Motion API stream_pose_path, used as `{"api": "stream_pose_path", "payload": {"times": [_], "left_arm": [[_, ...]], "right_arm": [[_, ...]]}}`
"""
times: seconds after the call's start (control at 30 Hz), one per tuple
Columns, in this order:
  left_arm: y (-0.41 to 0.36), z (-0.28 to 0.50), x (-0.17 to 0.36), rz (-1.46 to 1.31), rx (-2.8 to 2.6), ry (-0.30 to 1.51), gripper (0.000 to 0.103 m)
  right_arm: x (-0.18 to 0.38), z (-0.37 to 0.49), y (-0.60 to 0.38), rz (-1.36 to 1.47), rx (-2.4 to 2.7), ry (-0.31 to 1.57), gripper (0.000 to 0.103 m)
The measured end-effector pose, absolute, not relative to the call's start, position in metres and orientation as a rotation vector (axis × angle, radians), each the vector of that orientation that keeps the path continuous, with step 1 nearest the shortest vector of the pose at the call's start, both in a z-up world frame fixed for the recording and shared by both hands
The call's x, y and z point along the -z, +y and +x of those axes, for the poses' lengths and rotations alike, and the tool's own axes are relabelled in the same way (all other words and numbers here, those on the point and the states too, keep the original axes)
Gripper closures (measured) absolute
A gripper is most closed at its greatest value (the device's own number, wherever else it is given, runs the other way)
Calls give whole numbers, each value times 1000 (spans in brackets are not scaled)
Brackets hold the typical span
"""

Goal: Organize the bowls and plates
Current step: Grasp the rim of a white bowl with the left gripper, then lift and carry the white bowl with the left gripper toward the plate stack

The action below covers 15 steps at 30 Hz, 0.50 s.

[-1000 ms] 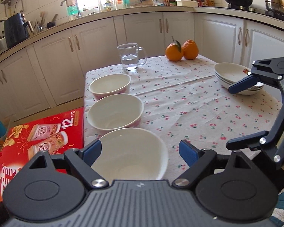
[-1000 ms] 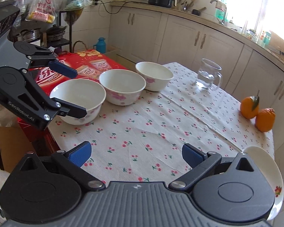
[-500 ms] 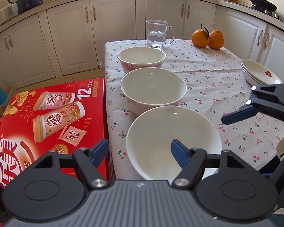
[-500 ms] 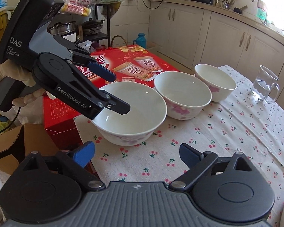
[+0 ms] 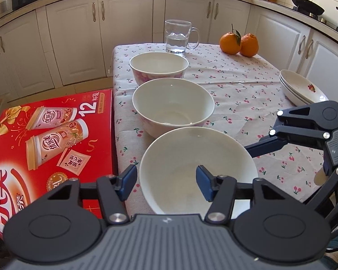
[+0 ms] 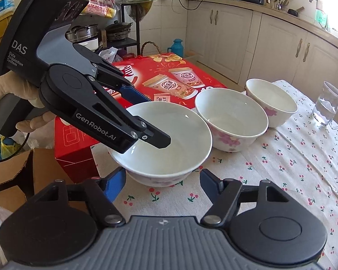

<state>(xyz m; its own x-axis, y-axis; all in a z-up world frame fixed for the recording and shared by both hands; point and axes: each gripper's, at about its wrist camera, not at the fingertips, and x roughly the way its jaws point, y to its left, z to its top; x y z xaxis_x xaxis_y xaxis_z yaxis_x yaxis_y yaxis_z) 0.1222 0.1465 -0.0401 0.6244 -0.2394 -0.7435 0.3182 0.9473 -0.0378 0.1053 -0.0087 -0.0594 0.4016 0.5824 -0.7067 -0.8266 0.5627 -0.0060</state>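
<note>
The left gripper (image 5: pixel 166 181) is spread wide and straddles the left rim of the near bowl (image 5: pixel 199 171): one blue pad sits inside the bowl, the other outside, over the table edge. Neither pad visibly presses the rim, so it grasps nothing. From the right wrist view the same gripper (image 6: pixel 151 121) reaches down over that bowl (image 6: pixel 162 148), one finger dipping into it.

The right gripper (image 6: pixel 163 184) is also released, jaws apart, low over the cloth (image 6: pixel 281 180) just short of the near bowl's right side.

Beyond the left gripper the bowls run in a straight line away: middle bowl (image 5: pixel 173 106) almost touching the near one, far bowl (image 5: pixel 158 67) just past it. All are smooth, glossy white, round and deep, with pink flower prints outside. They hug the table's left edge, leaving little margin there; directly left and lower lies a red box (image 5: pixel 49 139) of shiny printed card.

To the right the cloth is open, a thin, slightly creased fabric with small cherry prints. At its far right edge sits a stack of shallow plates (image 5: pixel 302 90). Past the far bowl stand a clear glass mug (image 5: pixel 180 37) with water and two oranges (image 5: pixel 238 42).
</note>
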Motion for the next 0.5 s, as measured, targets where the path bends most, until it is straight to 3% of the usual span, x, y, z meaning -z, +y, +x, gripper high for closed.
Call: {"api": "stream_pose_path", "payload": {"times": [0.07, 0.5], "left_arm": [[146, 123, 40, 99, 331, 843, 54], [144, 121, 37, 110, 335, 841, 54]], "right_arm": [[60, 106, -9, -387, -924, 717, 27], [58, 103, -9, -383, -930, 708, 30]]}}
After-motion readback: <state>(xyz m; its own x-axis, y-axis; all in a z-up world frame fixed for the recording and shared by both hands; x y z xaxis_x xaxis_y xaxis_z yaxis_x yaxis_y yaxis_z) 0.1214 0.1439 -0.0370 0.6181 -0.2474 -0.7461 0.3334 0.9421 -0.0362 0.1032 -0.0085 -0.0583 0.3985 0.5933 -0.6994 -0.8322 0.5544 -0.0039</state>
